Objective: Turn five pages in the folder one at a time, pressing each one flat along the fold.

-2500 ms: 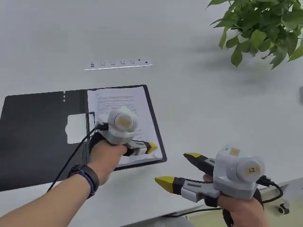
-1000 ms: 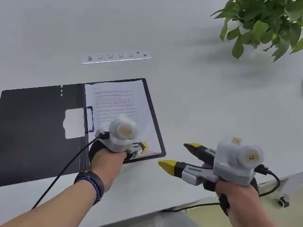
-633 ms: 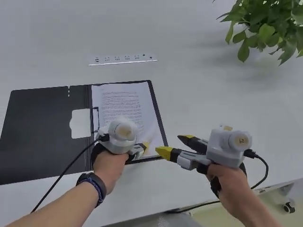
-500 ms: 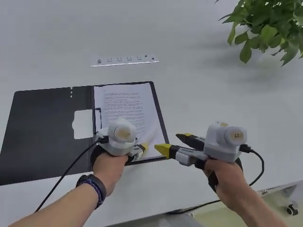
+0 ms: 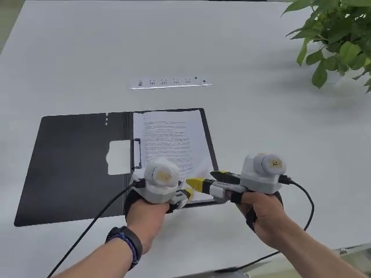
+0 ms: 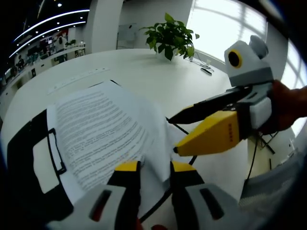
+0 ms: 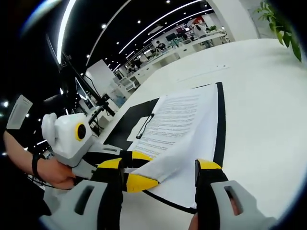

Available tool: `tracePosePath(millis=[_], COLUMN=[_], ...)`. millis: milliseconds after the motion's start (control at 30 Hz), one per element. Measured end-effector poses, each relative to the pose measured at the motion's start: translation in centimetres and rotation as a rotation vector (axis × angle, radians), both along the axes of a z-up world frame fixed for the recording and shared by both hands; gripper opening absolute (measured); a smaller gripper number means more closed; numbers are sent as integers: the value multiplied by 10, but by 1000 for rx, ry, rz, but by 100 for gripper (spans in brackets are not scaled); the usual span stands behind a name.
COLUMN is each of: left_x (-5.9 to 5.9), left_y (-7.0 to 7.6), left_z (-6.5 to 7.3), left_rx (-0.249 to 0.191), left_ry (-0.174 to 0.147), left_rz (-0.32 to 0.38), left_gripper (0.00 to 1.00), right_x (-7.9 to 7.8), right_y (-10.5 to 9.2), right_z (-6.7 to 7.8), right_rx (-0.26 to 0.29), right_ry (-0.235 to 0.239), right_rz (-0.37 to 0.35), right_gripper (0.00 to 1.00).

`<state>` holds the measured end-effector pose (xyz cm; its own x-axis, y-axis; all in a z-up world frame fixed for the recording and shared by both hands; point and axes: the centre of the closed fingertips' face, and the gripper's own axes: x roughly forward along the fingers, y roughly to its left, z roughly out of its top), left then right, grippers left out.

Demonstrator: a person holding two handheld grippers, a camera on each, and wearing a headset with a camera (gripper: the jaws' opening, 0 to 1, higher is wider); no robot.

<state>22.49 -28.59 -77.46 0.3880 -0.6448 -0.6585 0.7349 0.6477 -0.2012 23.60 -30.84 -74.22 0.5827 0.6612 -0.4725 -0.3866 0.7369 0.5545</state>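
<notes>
A black folder (image 5: pixel 69 162) lies open on the white table, with a printed page (image 5: pixel 171 136) on its right half. My left gripper (image 5: pixel 184 196) is at the page's near right corner, and in the left gripper view this gripper (image 6: pixel 156 168) is shut on the lifted corner of the page (image 6: pixel 105 124). My right gripper (image 5: pixel 206 179) is open just right of it, yellow tip pointing left. In the right gripper view the raised page (image 7: pixel 177 124) curls between the open jaws of the right gripper (image 7: pixel 160 167), with the left gripper (image 7: pixel 139 168) close ahead.
A white power strip (image 5: pixel 169 82) is set into the table beyond the folder. A leafy green plant (image 5: pixel 339 40) stands at the far right. Cables trail from both grippers toward the table's near edge (image 5: pixel 324 246).
My right gripper has swung left from the bare table to the page's near right corner, beside the left gripper. The left gripper stays at that corner. The head camera has shifted.
</notes>
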Motion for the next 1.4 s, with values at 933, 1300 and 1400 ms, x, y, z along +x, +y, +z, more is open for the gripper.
tracePosePath(millis=[933,1300,1400], left_x=[-23,-14,-14], left_y=[57,101,114], left_z=[38,60,63], left_rx=[9,0,-7], left_ry=[-68,-115,-113], left_rz=[26,98,135], left_gripper=[48,55,56], right_x=[6,17,19], right_y=[2,21,29], right_z=[8,26,30], right_rx=[85,97,98], right_ry=[23,-4,-19], right_rz=[-106,-75,-60], right_gripper=[0,0,0])
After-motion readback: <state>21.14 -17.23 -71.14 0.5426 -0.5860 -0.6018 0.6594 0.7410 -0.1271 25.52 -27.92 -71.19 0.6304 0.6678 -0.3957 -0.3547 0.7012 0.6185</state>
